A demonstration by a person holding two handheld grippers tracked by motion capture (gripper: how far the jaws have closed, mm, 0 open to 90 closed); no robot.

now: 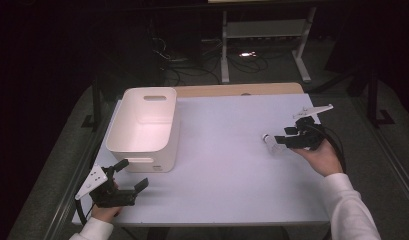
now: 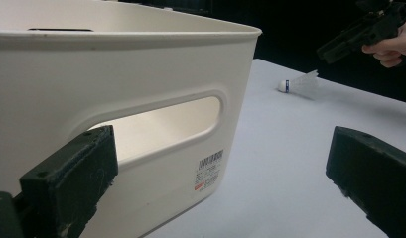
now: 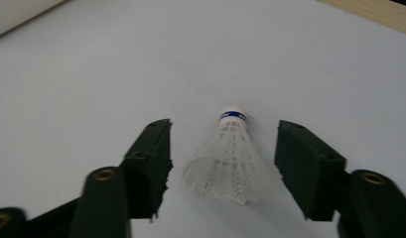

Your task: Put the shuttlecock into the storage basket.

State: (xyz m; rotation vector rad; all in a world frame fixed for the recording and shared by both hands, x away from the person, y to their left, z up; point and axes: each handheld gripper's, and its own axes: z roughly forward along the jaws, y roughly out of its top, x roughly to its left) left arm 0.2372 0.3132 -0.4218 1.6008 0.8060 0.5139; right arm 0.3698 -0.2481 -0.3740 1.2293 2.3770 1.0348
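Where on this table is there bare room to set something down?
The wide bare stretch between the white bin and the shuttlecock, and the table's near edge. Crowded: the right gripper around the shuttlecock; the left gripper by the bin.

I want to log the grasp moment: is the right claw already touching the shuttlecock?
Apart. In the right gripper view, the shuttlecock lies on the table between the open jaws of the right claw, with white table visible on both sides.
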